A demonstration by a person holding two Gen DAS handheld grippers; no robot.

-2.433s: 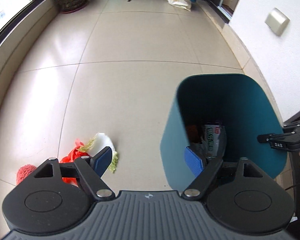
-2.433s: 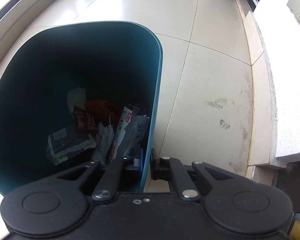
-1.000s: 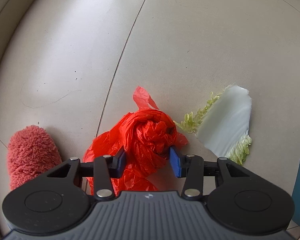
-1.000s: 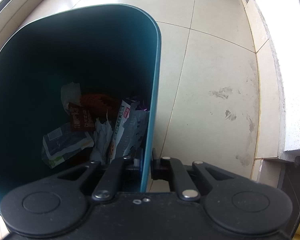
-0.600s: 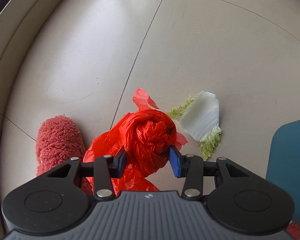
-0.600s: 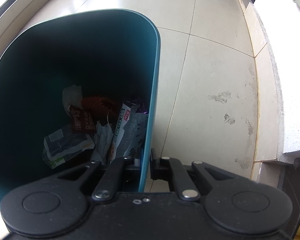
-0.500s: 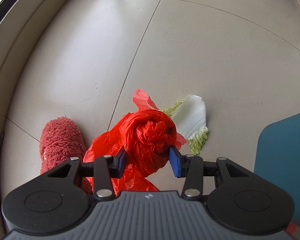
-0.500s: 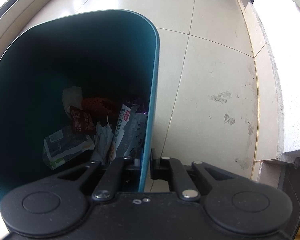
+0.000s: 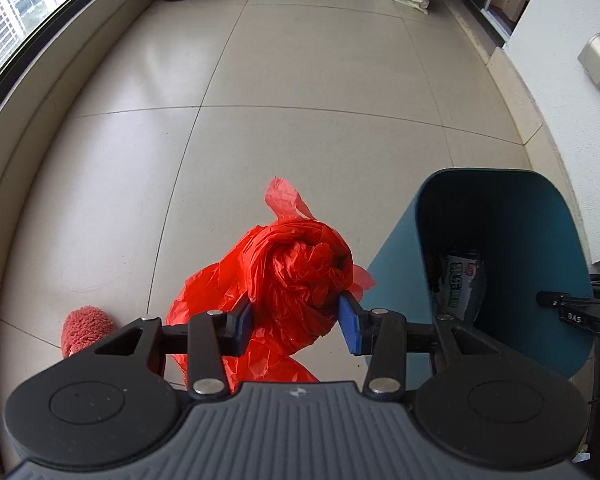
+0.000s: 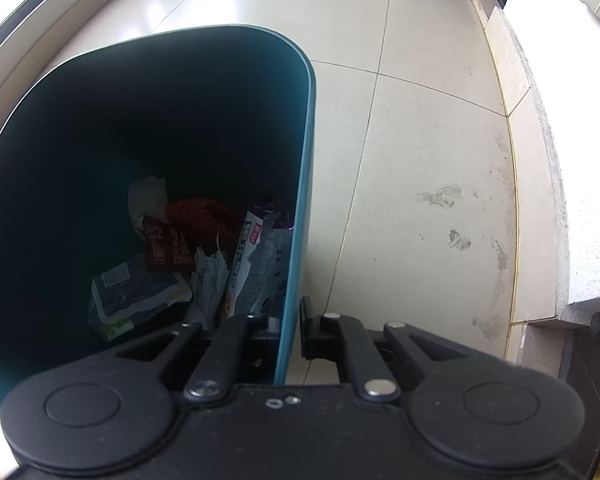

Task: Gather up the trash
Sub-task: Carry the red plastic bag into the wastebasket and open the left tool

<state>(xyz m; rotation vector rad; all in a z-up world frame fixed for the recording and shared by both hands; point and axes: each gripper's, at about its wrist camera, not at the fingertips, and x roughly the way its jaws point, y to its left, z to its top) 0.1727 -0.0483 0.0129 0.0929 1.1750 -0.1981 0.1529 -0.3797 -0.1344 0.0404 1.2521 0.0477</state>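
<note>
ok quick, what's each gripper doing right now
left gripper: closed on the red plastic bag, lifted off the floor.
right gripper: closed on the teal bin wall.

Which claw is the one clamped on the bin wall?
The right claw: its fingers pinch the teal bin wall at the rim. The left claw instead grips the crumpled red plastic bag beside the bin.

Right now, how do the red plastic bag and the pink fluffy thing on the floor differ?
The red plastic bag is crinkled, glossy film, while the pink fluffy thing looks soft and shaggy. The bag is pinched in the left tongs and hangs clear of the floor; the fluffy thing lies on the tiles. The bag looks bulkier in this view. Both are reddish and outside the teal bin.
</note>
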